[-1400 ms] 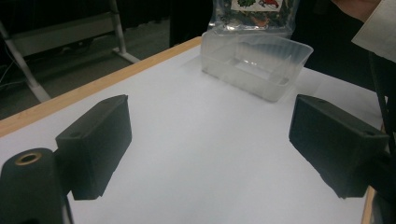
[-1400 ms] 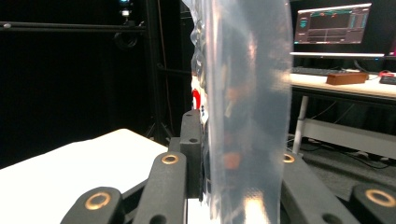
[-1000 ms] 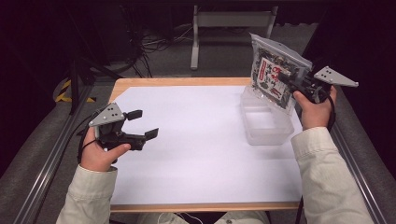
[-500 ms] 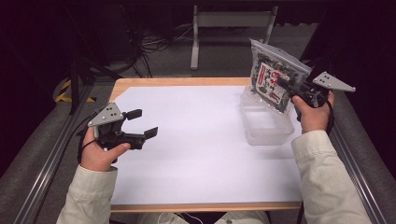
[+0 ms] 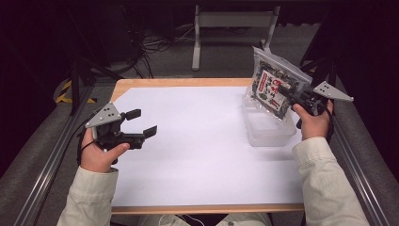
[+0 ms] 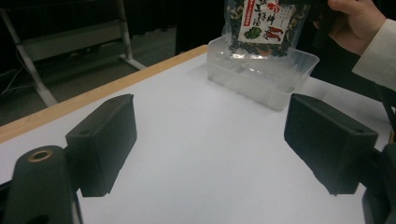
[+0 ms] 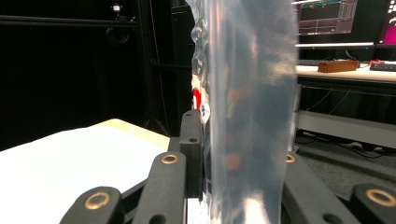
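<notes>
The right tongs point(image 5: 288, 92) are clamped tight on a clear snack packet point(image 5: 274, 87), held above a clear plastic tub point(image 5: 266, 128) at the bench's point(image 5: 197, 141) 2 o'clock. The left tongs point(image 5: 141, 123) are held wide apart, gripping nothing, at 9 o'clock.

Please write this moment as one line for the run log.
right gripper: shut on snack bag | bag: above clear container, lower edge at its rim | left gripper: open, empty, over white table
</notes>
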### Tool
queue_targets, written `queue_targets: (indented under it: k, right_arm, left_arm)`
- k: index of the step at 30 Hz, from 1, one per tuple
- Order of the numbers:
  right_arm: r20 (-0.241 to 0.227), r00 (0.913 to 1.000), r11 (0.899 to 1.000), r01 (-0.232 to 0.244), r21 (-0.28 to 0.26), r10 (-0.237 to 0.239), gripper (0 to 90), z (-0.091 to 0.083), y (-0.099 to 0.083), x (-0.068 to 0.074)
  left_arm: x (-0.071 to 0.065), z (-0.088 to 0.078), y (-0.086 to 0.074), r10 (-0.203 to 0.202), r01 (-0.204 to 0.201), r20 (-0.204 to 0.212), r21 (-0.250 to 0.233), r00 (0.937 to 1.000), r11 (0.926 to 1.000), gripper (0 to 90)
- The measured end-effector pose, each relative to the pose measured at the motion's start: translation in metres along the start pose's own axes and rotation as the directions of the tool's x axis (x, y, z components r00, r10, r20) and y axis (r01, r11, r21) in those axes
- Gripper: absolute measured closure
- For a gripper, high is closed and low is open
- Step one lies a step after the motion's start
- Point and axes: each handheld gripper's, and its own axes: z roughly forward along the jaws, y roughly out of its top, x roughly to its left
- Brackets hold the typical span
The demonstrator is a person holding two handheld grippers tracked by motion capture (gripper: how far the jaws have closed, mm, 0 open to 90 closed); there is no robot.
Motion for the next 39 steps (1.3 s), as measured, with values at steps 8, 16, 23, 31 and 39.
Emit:
queue_targets:
  k: [8, 16, 23, 31, 39]
  right_arm:
    - [0.002, 0.9998, 0.999, -0.022, 0.032, 0.022, 75.3, -0.002, -0.009, -0.001]
    - [-0.002, 0.9997, 0.998, -0.024, 0.06, 0.024, 75.3, 0.001, -0.017, 0.001]
    - [0.011, 0.9991, 0.992, -0.043, 0.122, 0.042, 75.2, 0.0, -0.017, 0.001]
    - [0.031, 0.9966, 0.972, -0.082, 0.22, 0.077, 74.8, 0.0, -0.02, 0.004]
    - [0.056, 0.9925, 0.962, -0.12, 0.246, 0.109, 74.8, 0.001, -0.025, 0.003]
  left_arm:
    - [0.002, 0.0, -0.001, -0.012, 0.012, -0.005, -0.006, 0.9999, 0.9999, 17.9]
    - [0.003, 0.0, -0.002, -0.021, 0.021, -0.01, -0.011, 0.9997, 0.9997, 17.9]
    - [0.003, 0.0, -0.002, -0.021, 0.021, -0.009, -0.007, 0.9997, 0.9998, 17.9]
    - [0.003, 0.002, -0.002, -0.019, 0.019, -0.005, 0.001, 0.9998, 0.9998, 17.8]
    - [0.004, 0.002, -0.003, -0.027, 0.027, -0.002, 0.004, 0.9996, 0.9996, 17.7]
